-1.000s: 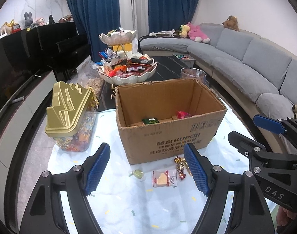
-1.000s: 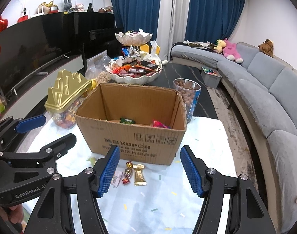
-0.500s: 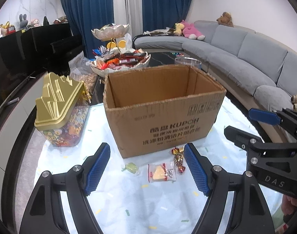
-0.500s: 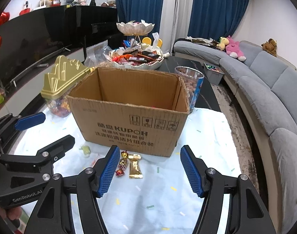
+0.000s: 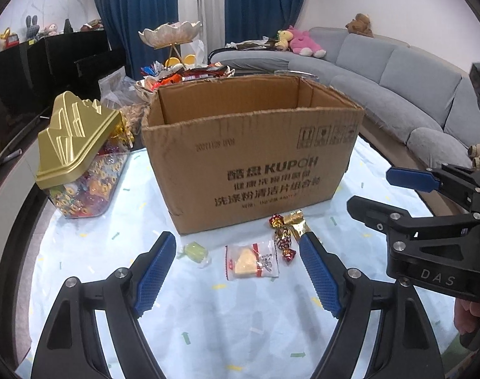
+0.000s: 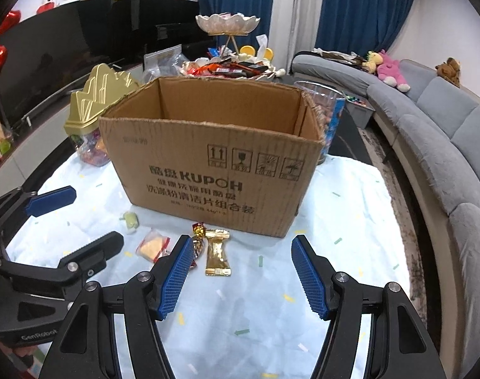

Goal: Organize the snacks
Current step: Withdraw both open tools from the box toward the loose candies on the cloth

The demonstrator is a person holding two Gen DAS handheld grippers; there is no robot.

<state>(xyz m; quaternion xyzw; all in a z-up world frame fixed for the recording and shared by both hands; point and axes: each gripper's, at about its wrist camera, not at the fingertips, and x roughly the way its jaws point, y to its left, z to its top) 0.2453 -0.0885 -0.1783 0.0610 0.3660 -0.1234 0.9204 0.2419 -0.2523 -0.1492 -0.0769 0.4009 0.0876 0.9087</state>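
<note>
An open cardboard box (image 5: 255,158) (image 6: 214,158) stands on the pale blue cloth. In front of it lie loose snacks: a green candy (image 5: 195,251) (image 6: 130,219), a clear packet with a yellow pastry (image 5: 252,260) (image 6: 153,246), red-gold wrapped candies (image 5: 284,240) (image 6: 198,230) and a gold wrapper bar (image 5: 298,224) (image 6: 217,252). My left gripper (image 5: 236,246) hovers over the pastry packet, its jaws opening, nothing gripped. Above the cloth just right of the gold bar, my right gripper (image 6: 241,243) is open and empty.
A clear jar with a gold lid (image 5: 79,158) sits left of the box. Behind the box are a tiered dish of snacks (image 6: 227,63) and a clear tub (image 6: 331,120). A grey sofa (image 5: 413,94) curves along the right; a black cabinet (image 6: 82,38) lines the left.
Both grippers have sunk toward the table, so the snacks inside the box are now hidden behind its front wall. The loose snacks look closer. The left jaws stand slightly wider.
</note>
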